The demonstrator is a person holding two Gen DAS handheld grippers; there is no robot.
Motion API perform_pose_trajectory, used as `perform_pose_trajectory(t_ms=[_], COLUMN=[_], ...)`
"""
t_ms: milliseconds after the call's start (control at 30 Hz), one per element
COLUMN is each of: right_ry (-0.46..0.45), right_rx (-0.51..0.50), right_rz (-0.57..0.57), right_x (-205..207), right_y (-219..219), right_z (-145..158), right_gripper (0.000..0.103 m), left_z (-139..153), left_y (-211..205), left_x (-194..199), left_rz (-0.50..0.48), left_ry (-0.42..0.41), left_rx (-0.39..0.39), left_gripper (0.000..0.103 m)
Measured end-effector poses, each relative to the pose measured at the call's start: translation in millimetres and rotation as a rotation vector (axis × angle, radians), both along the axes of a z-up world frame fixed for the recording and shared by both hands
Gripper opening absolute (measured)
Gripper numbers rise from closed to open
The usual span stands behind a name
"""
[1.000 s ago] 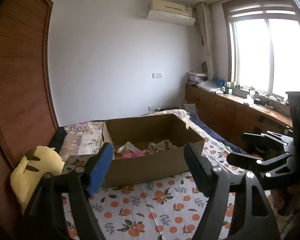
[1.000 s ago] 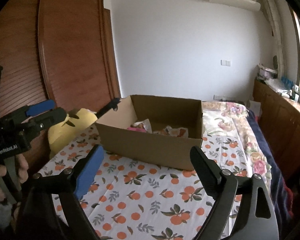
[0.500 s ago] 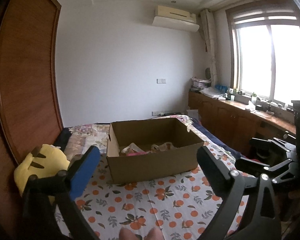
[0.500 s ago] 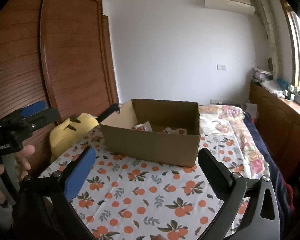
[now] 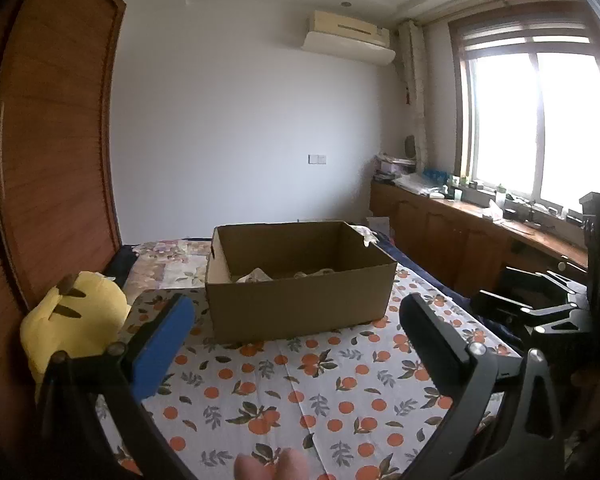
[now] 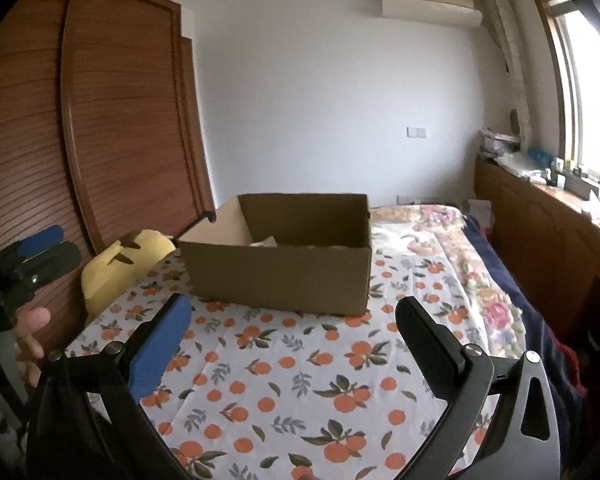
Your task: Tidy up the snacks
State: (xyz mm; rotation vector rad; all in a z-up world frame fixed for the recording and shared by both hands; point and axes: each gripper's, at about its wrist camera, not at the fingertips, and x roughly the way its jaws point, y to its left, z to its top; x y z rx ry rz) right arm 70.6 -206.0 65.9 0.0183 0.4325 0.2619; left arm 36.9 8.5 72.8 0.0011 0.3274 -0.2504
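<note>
Box (image 5: 300, 304), yellow plush (image 5: 74, 316) on bed (image 5: 300, 380)

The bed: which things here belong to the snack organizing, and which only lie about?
For the job:
- cardboard box
- packets inside it
- left gripper, jaws opening, nothing between
- right gripper, empty

Lying about:
- yellow plush toy
- floral quilt

Most of what lies inside the cardboard box (image 5: 300, 300) is hidden by its front wall; only pale crumpled tops of packets (image 5: 256, 276) show above the rim, too little to name. The small items on the window-side worktop (image 5: 480, 208) are too small and glare-washed to tell. In the right wrist view the left tool (image 6: 40, 248) and the hand (image 6: 24, 332) holding it are cut off by the left edge. The yellow plush toy (image 6: 116, 272) is partly cut by the box corner.
</note>
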Motion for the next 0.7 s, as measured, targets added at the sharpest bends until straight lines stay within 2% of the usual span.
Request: perform_pose_trajectory(t_ms=[367, 533, 700], right_ry=[-0.001, -0.007, -0.006], right_rx=[-0.029, -0.029, -0.004], right_rz=[-0.072, -0.093, -0.112], right_x=[-17.1, -24.5, -32.3], right_y=[-10.4, -9.7, -9.9], right_z=[-28.9, -36.7, -43.2], right_gripper=[0.103, 0.103, 0.103], left_z=[-37.9, -56.8, -72.3], left_y=[1.3, -7.6, -12.3], left_x=[-15.7, -15.1, -18.0], left_rz=[0.070, 0.121, 0.142], left_ry=[0.032, 0.062, 0.073], left_rx=[0.037, 0.108, 0.093], left_gripper=[0.103, 0.103, 0.103])
